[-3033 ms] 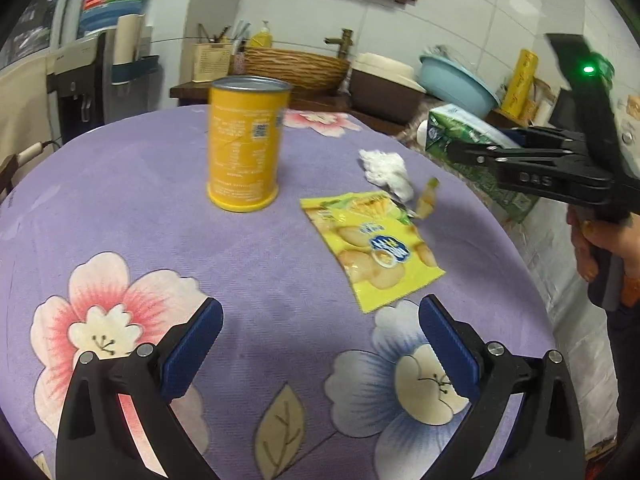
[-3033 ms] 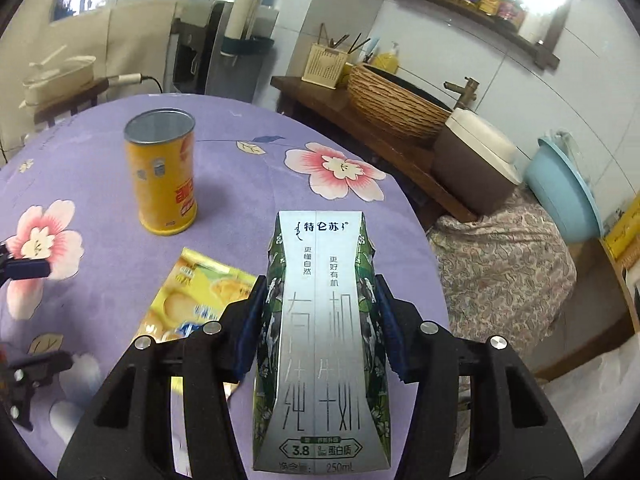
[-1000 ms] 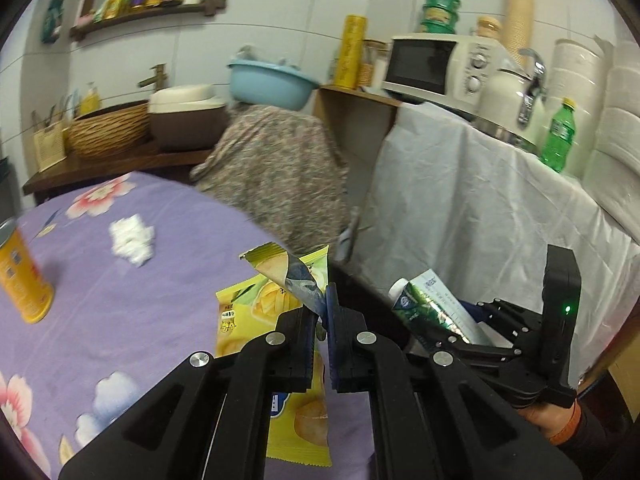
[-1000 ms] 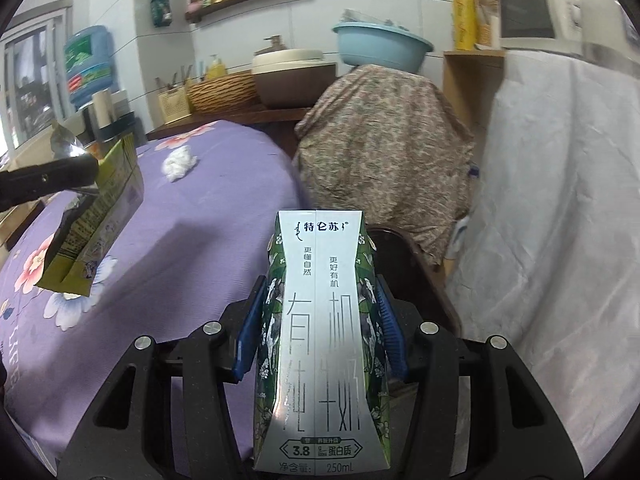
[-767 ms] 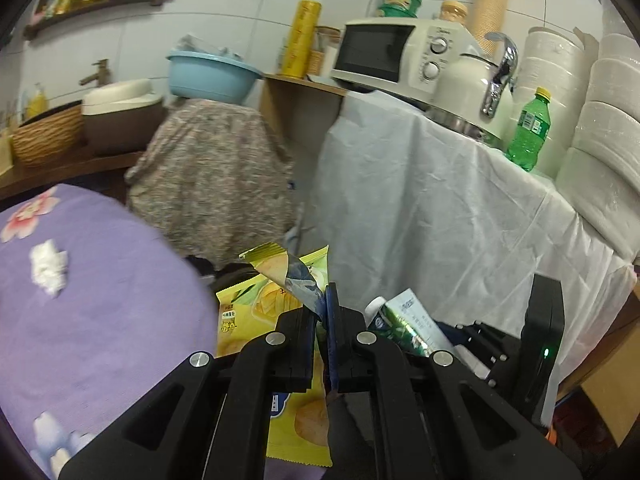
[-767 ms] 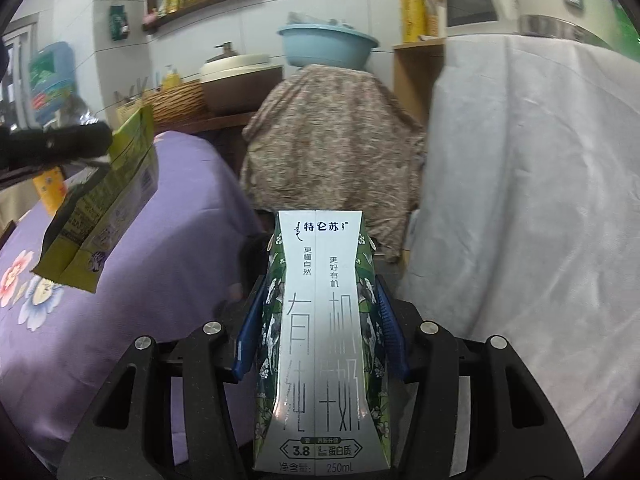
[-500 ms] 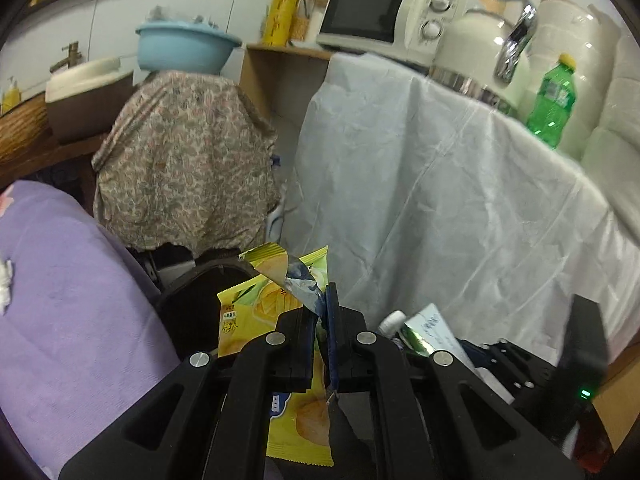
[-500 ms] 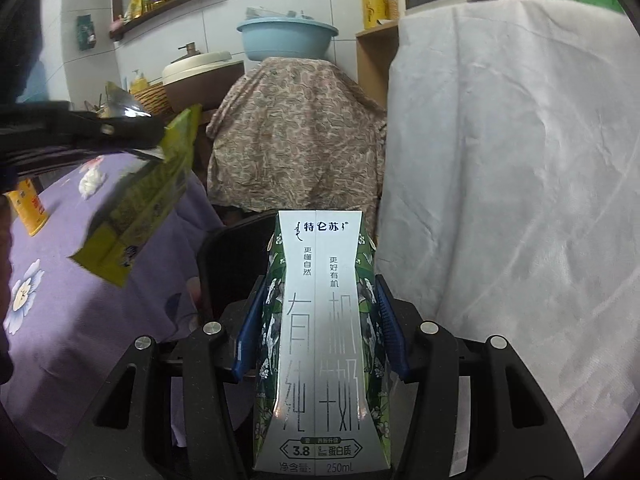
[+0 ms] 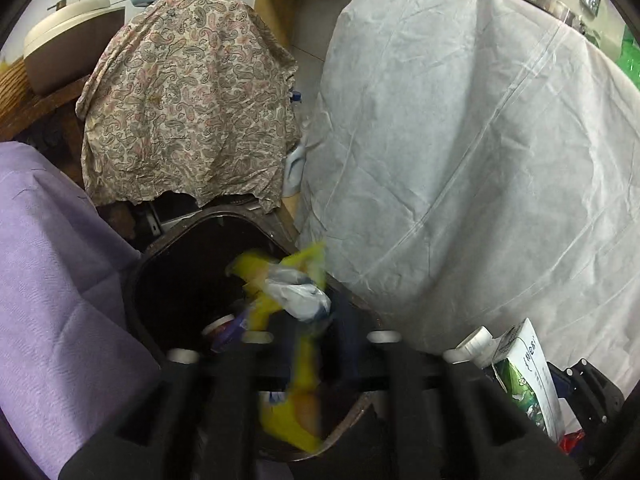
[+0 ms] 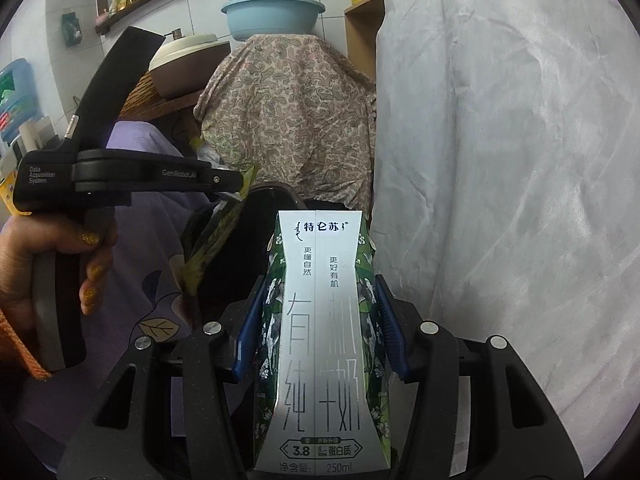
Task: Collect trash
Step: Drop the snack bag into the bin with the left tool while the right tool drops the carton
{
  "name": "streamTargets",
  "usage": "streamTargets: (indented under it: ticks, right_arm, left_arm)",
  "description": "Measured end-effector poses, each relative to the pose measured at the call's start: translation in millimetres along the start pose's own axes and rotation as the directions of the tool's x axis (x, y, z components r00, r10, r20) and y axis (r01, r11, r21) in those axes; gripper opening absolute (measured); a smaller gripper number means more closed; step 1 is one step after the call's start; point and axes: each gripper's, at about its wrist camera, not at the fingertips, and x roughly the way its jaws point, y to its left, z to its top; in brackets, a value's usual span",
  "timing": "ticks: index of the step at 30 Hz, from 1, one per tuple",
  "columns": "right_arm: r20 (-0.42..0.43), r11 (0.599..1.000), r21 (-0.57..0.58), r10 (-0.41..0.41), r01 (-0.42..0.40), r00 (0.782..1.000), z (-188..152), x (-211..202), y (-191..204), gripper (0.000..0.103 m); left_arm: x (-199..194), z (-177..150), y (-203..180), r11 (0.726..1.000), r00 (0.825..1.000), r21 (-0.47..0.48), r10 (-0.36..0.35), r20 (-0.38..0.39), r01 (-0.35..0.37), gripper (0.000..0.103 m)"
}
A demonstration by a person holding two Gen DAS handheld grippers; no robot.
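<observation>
My left gripper [image 9: 316,340] hangs over the dark trash bin [image 9: 136,280], blurred, and its jaws are opening. The yellow snack wrapper [image 9: 296,292] sits loosely between them, above the bin's mouth, with the pads apart from it. My right gripper [image 10: 320,332] is shut on a green and white milk carton [image 10: 320,280], held upright just right of the bin [image 10: 260,200]. In the right wrist view the left gripper [image 10: 234,180] points at the bin from the left with the wrapper [image 10: 204,252] dangling under its tip. The carton [image 9: 524,368] shows at the lower right of the left wrist view.
A white sheet [image 9: 460,140] covers furniture right of the bin. A paisley cloth [image 9: 188,112] drapes something behind it. The purple tablecloth [image 9: 52,280] hangs at the left. A person's hand [image 10: 48,248] grips the left tool. Some trash lies inside the bin.
Both grippers swung from the table to the bin and dropped lower. The left jaws, shut on the wrapper before, have parted. The right gripper's hold on the carton is unchanged.
</observation>
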Motion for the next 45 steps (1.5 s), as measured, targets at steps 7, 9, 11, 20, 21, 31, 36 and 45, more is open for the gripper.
streamTargets:
  ticks: [7,9,11,20,21,31,36,45]
  right_arm:
    - [-0.025,1.0,0.005,0.007,-0.007,1.0,-0.6,12.8,0.4,0.052]
    - [-0.032,1.0,0.006,0.014,-0.014,0.999,-1.1,15.4,0.9,0.052]
    - [-0.037,1.0,-0.001,0.018,-0.018,0.999,-0.6,18.9,3.8,0.052]
    - [-0.078,0.996,-0.033,0.079,-0.082,0.994,8.6,44.1,26.4,0.052]
    - [-0.083,0.995,-0.035,0.087,-0.09,0.993,9.3,47.8,29.6,0.052]
    - [-0.161,0.986,-0.077,0.131,-0.145,0.978,25.2,110.7,72.5,0.052]
    - [-0.197,0.987,-0.064,0.129,-0.144,0.972,39.3,150.2,83.3,0.052]
    - [-0.228,0.995,-0.026,0.087,-0.096,0.97,51.1,198.7,87.5,0.079]
  left_arm:
    - [-19.6,3.7,12.3,0.997,0.998,-0.078,0.022,0.058,-0.017,0.078]
    - [-29.8,2.7,13.1,0.996,0.997,-0.091,0.01,0.075,-0.003,0.083]
    - [-37.9,2.0,14.7,0.995,0.996,-0.099,0.014,0.086,-0.005,0.085]
    - [-101.8,-17.6,26.5,0.993,0.98,-0.101,0.075,0.182,-0.057,0.093]
    - [-109.6,-20.8,29.0,0.993,0.978,-0.104,0.083,0.192,-0.064,0.094]
    - [-181.2,-65.3,49.8,0.977,0.94,-0.109,0.207,0.27,-0.184,0.097]
    - [-198.3,-87.4,63.3,0.967,0.931,-0.13,0.248,0.267,-0.22,0.097]
    - [-209.2,-112.5,85.2,0.96,0.937,-0.171,0.26,0.232,-0.224,0.097]
